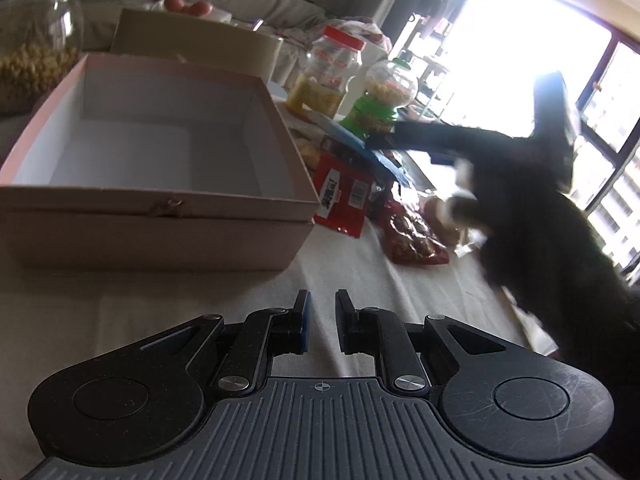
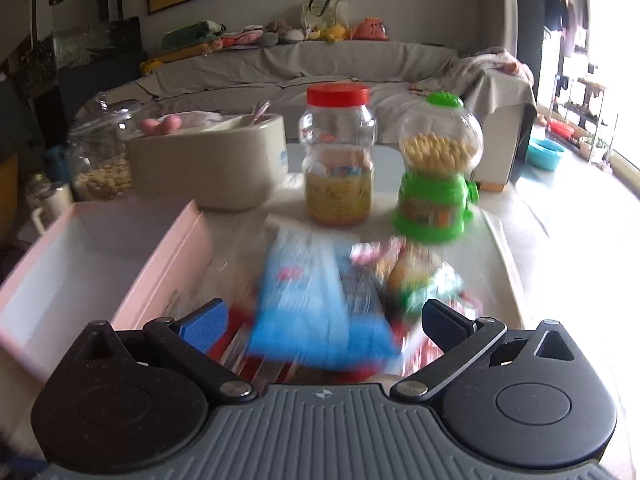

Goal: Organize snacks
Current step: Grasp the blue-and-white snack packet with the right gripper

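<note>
An empty pink box stands on the white tablecloth, ahead and to the left of my left gripper. That gripper is shut with nothing between its fingers, low over bare cloth. My right gripper is open wide over a pile of snack packets. A blue packet lies blurred between and below its fingers, and no pad presses on it. In the left wrist view the same blue packet shows under the right gripper's dark, blurred body. A red packet and a red bag lie beside the box.
Behind the pile stand a red-lidded jar and a green candy dispenser. A beige tub and a glass jar sit behind the pink box. A green and yellow packet lies right of the blue one. The table edge runs on the right.
</note>
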Demonstrator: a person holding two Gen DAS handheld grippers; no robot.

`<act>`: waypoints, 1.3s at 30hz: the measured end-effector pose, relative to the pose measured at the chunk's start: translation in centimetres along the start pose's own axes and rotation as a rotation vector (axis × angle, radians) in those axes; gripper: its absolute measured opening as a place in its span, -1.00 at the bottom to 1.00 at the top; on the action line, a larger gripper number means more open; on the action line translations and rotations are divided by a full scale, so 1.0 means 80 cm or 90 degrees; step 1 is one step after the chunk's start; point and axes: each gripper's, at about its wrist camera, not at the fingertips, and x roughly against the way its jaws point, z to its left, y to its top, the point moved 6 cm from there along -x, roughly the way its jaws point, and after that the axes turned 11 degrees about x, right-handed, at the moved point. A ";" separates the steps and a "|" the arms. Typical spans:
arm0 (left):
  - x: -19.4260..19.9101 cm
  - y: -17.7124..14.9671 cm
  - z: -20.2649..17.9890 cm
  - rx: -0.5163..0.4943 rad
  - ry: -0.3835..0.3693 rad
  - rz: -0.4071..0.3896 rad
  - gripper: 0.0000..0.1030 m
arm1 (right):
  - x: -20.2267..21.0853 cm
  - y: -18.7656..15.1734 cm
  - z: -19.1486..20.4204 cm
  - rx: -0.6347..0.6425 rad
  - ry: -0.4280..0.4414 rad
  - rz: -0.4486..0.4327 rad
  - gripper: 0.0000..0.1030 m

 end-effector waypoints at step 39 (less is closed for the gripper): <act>0.006 0.004 0.016 0.031 -0.022 -0.005 -0.70 | 0.025 -0.051 0.049 0.077 0.129 -0.007 0.87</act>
